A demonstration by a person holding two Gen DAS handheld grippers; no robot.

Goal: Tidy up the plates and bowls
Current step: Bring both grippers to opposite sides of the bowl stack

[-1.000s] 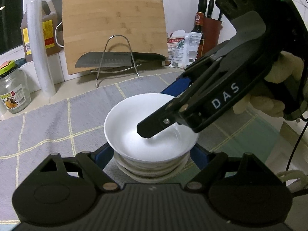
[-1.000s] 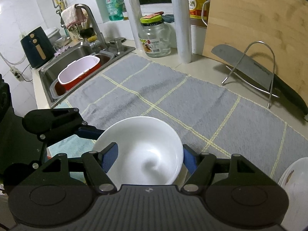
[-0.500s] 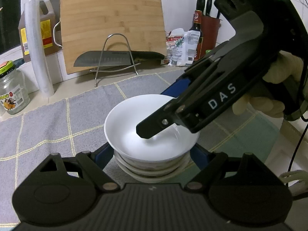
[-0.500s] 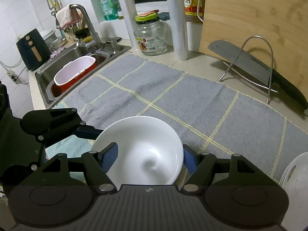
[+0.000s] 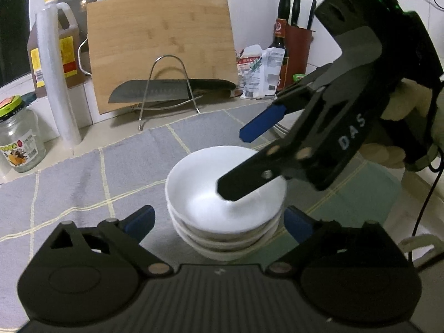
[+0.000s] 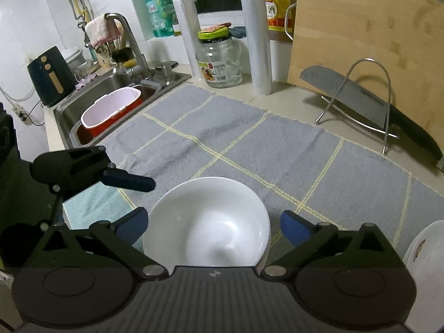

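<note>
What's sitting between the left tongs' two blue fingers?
The stack of white bowls, clearest in the left wrist view; neither blue finger visibly touches it.

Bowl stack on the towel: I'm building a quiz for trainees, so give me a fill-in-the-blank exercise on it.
1. The top bowl rests on a stack of ____ bowls.
2. Both the left gripper and the right gripper have their jaws ____.
3. The stack stands on a grey ____ with yellow lines.
4. The knife lies on a wire ____.

Missing words: white; open; towel; rack

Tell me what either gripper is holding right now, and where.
Nothing. Both the left gripper and the right gripper are open, clear of the top bowl on the stack.
</note>
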